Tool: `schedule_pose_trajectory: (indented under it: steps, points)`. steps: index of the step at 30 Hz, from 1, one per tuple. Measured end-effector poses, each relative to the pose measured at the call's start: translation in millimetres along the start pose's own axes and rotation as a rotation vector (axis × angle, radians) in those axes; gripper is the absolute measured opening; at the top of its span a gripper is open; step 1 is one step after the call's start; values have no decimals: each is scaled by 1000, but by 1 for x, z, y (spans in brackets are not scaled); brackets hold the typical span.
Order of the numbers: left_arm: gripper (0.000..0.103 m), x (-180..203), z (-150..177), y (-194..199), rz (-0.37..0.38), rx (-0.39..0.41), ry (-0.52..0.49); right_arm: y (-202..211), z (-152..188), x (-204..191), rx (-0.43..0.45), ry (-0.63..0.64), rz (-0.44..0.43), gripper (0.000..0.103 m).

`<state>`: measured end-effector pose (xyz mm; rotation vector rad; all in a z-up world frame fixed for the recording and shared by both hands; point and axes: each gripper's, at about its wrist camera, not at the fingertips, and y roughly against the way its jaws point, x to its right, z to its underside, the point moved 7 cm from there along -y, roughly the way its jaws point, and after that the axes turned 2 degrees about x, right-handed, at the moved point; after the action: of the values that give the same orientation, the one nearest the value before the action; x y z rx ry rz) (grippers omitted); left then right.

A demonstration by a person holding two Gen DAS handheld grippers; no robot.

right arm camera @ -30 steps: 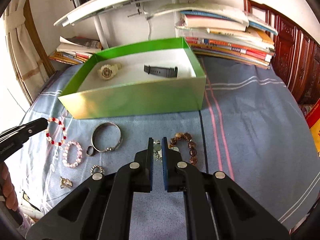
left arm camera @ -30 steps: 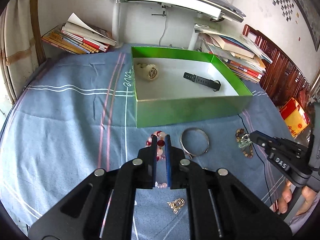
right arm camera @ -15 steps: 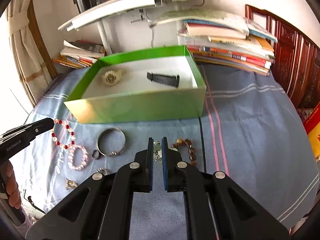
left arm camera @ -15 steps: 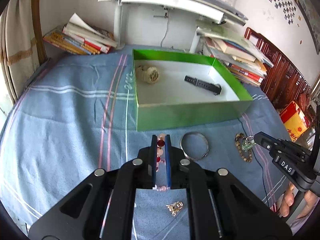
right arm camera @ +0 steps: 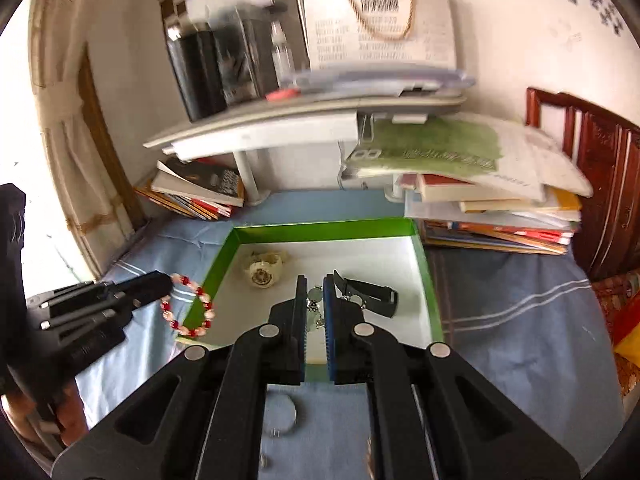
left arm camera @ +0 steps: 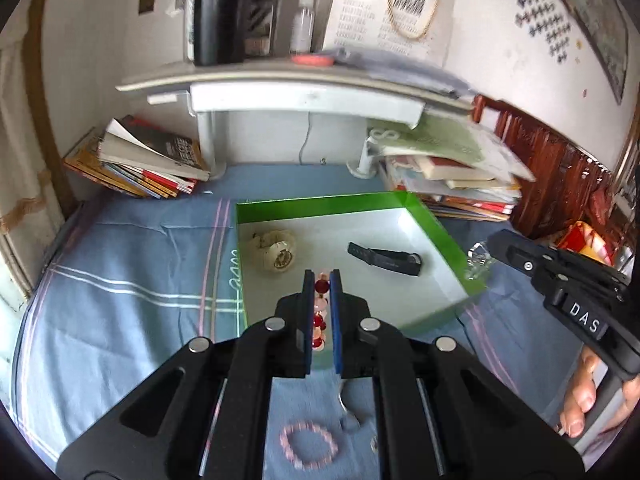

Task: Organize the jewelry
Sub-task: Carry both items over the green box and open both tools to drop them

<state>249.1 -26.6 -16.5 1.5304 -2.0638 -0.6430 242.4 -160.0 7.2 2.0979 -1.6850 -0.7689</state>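
Carrying both pieces over green box (left arm camera: 436, 224) for drop-in: left gripper (left arm camera: 321, 280) clenched on red-pink bead bracelet (right arm camera: 188, 307) at near-left rim, right gripper (right arm camera: 312, 284) clamping silvery charm piece (right arm camera: 315, 294) w/ watches inside.

In the box (left arm camera: 436, 236) on the cloth (left arm camera: 120, 280), a watch (left arm camera: 276, 250) lies left of a strap (left arm camera: 384, 258).

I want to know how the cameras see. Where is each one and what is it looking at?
Left wrist: on the left gripper, facing the green box; its fingers hold a red-and-pink bead bracelet.
Right wrist: on the right gripper, facing the same box; its fingers hold a charm piece.
Shared: box, cream watch, black band.
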Motion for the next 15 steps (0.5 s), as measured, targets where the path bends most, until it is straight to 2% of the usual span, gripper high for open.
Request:
schedule_pose_trajectory:
  steps: [6, 8, 10, 11, 13, 15]
  points:
    - [8, -13, 20, -61, -29, -124, 42, -68, 29, 5, -151, -25, 35, 8]
    - [8, -18, 23, -70, -42, -136, 56, -75, 34, 7, -158, -21, 41, 8]
    - [8, -22, 23, -70, -56, -132, 62, -72, 35, 12, -156, -33, 57, 17]
    - [12, -24, 23, -67, -67, -126, 63, -69, 35, 14, -155, -41, 57, 21]
    - [24, -24, 22, -57, -71, -109, 57, -52, 32, 20, -135, -62, 55, 40]
    - [39, -24, 24, -42, -89, -85, 50, -30, 31, 28, -104, -74, 64, 43]
